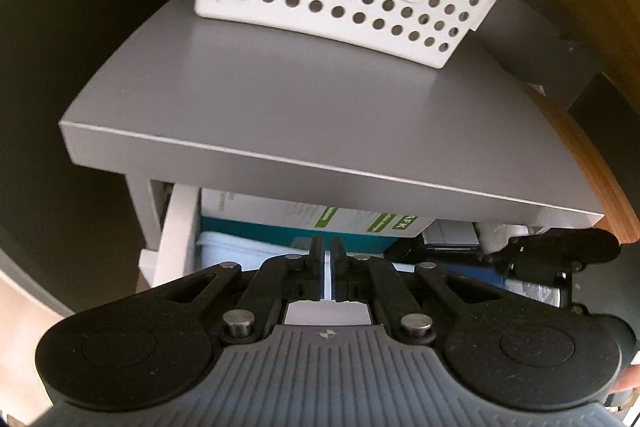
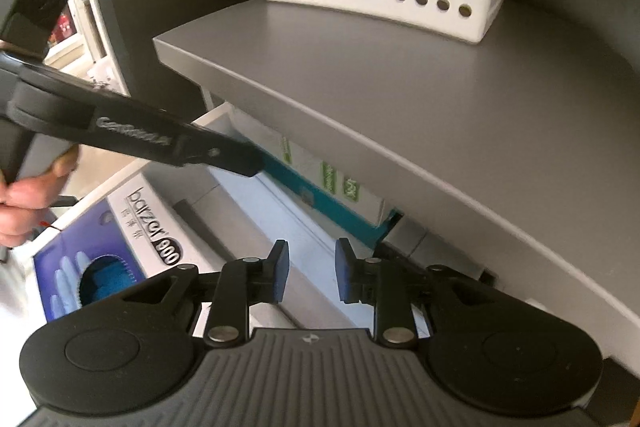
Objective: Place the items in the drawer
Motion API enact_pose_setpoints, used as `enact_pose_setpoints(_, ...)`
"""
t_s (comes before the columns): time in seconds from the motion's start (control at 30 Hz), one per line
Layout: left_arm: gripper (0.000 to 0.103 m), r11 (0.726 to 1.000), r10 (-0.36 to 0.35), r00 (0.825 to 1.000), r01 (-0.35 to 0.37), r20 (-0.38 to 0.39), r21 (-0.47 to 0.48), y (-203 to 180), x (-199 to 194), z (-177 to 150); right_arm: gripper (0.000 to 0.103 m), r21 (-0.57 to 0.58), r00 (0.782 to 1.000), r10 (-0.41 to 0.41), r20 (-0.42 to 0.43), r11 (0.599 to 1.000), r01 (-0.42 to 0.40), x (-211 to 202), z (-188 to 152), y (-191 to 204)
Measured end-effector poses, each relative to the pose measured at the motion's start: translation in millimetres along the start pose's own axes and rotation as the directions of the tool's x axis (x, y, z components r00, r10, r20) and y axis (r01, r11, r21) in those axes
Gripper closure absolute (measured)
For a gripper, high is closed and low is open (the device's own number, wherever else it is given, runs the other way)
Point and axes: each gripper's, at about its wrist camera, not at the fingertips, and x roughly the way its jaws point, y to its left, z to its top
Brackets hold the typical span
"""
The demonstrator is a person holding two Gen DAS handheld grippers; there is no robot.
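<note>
glove box (image 2: 120, 239) at far left, flat in the open drawer (image 1: 176, 227). left gripper (image 1: 327, 267) next: fingers nearly together, possibly pinching a thin white edge (view too tight to tell). right gripper (image 2: 308, 273) spread wide, empty. risk: grey top (image 2: 440, 99) overhangs; lifting either one could knock it.

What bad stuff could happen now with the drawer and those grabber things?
The drawer already looks crowded with boxes, like the white and teal box, so another item may not fit.

The grey top overhangs the drawer, so a gripper lifted carelessly might bump it.

The left gripper and right gripper are close together over the drawer and could knock each other.
</note>
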Motion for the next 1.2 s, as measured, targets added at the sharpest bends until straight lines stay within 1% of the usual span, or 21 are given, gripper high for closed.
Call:
enact_pose_setpoints(0.07,0.099,1.000,0.005,1.000,-0.005,-0.006,0.017,-4,4,0,0.075,-0.005,1.000,0.002,-0.004,1.000,-0.002,0,0,1)
enact_pose_setpoints(0.27,0.098,0.999,0.024,1.000,-0.024,-0.008,0.022,-5,19,0,0.075,-0.004,1.000,0.011,-0.018,1.000,-0.011,1,2,3)
enact_pose_setpoints(0.4,0.099,1.000,0.026,0.998,-0.025,-0.065,0.016,1,28,-1,0.078,-0.006,0.999,0.033,-0.042,0.999,-0.034,-3,1,6)
enact_pose_setpoints(0.53,0.098,0.999,0.038,0.991,-0.035,-0.129,0.022,7,31,-7,0.078,-0.005,0.999,0.009,-0.036,1.000,-0.009,-15,-3,5)
enact_pose_setpoints(0.67,0.099,0.999,0.031,0.986,-0.033,-0.161,-0.010,15,31,-8,0.077,0.026,0.997,-0.035,-0.066,0.999,0.037,-20,-8,-9)
enact_pose_setpoints(0.8,0.099,0.999,0.041,0.985,-0.042,-0.167,0.000,16,30,-8,0.075,0.093,0.993,-0.058,-0.105,0.993,0.068,-23,-13,-24)
enact_pose_setpoints(0.9,0.099,0.999,0.048,0.983,-0.050,-0.174,-0.004,16,30,-7,0.071,0.143,0.990,-0.058,-0.127,0.987,0.076,-24,-17,-32)
enact_pose_setpoints(0.97,0.099,0.998,0.047,0.982,-0.052,-0.182,-0.023,17,31,-7,0.061,0.186,0.990,-0.048,-0.136,0.980,0.074,-26,-19,-36)
enact_pose_setpoints(1.1,0.099,0.997,0.045,0.979,-0.056,-0.201,-0.050,23,28,-7,0.056,0.259,0.991,-0.033,-0.132,0.964,0.067,-34,-21,-41)
enact_pose_setpoints(1.13,0.099,0.997,0.046,0.977,-0.057,-0.207,-0.050,24,27,-7,0.053,0.268,0.991,-0.031,-0.131,0.961,0.066,-35,-22,-41)
enact_pose_setpoints(1.2,0.099,0.997,0.047,0.975,-0.060,-0.219,-0.050,25,24,-8,0.052,0.269,0.991,-0.039,-0.129,0.960,0.073,-38,-23,-40)
